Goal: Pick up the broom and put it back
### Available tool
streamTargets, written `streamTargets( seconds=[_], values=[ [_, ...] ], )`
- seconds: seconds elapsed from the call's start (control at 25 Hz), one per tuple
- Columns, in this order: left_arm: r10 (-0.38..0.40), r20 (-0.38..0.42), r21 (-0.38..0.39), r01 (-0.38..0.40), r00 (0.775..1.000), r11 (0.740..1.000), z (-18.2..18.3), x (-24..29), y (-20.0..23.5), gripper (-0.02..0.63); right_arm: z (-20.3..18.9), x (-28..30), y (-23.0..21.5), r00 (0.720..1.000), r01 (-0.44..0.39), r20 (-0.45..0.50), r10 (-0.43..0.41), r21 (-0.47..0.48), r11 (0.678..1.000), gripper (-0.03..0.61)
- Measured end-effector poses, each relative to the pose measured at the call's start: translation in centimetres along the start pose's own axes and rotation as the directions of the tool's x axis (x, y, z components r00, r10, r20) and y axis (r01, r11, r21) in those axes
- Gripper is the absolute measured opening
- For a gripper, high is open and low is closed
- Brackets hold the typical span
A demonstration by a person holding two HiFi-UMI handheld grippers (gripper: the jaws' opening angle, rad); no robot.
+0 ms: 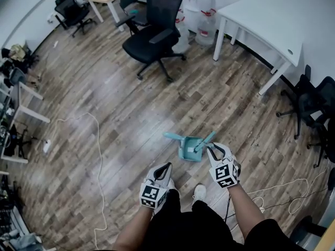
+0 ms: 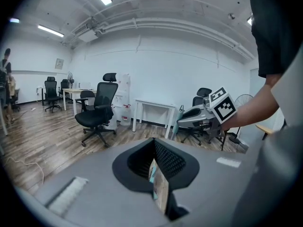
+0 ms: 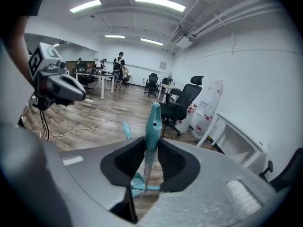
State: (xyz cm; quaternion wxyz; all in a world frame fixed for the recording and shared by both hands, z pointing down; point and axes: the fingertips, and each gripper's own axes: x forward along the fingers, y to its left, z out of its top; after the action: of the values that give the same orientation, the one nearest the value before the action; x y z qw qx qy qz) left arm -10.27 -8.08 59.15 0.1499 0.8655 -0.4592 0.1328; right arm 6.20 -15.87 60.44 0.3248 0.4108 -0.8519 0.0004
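A teal broom (image 1: 205, 141) stands in a matching teal dustpan (image 1: 187, 149) on the wood floor in front of my feet. My right gripper (image 1: 215, 149) is shut on the broom's handle (image 3: 152, 122); in the right gripper view the handle rises between the pads, with the broom's head (image 3: 142, 186) below and the dustpan's handle (image 3: 127, 130) behind. My left gripper (image 1: 166, 166) hangs to the left of the dustpan, apart from it, shut with nothing held (image 2: 154, 169). In the left gripper view the right gripper (image 2: 208, 112) shows with the teal handle (image 2: 180, 113) at its tip.
A black office chair (image 1: 154, 38) stands ahead, a white table (image 1: 261, 25) at the upper right with water bottles (image 1: 207, 27) beside it. More chairs (image 1: 314, 109) line the right wall. A white cable (image 1: 99, 156) trails over the floor at left. My shoe (image 1: 199, 192) is just behind the dustpan.
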Motion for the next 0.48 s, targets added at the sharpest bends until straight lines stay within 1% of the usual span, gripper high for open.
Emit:
streamTargets(
  seconds=[0.16, 0.28, 0.4, 0.48],
  values=[
    [0.027, 0.072, -0.033, -0.025, 0.997, 0.999, 3.9, 0.1, 1.2, 0.018, 4.5, -2.0, -1.1, 0.994, 0.026, 0.109, -0.027, 0.008, 1.000, 0.091],
    [0.051, 0.136, -0.036, -0.047, 0.989, 0.998, 6.5, 0.4, 1.9, 0.018, 7.5, -3.7, -1.8, 0.983, 0.044, 0.179, -0.046, 0.017, 0.999, 0.091],
    [0.047, 0.181, -0.024, -0.044, 0.982, 0.999, 8.5, 0.5, 2.2, 0.018, 10.1, -5.4, -2.6, 0.970, 0.065, 0.235, -0.070, 0.026, 0.998, 0.091],
    [0.045, 0.206, -0.039, -0.038, 0.977, 0.998, 10.0, 0.4, 2.2, 0.018, 11.4, -6.4, -3.1, 0.960, 0.075, 0.266, -0.083, 0.039, 0.996, 0.092]
  ],
)
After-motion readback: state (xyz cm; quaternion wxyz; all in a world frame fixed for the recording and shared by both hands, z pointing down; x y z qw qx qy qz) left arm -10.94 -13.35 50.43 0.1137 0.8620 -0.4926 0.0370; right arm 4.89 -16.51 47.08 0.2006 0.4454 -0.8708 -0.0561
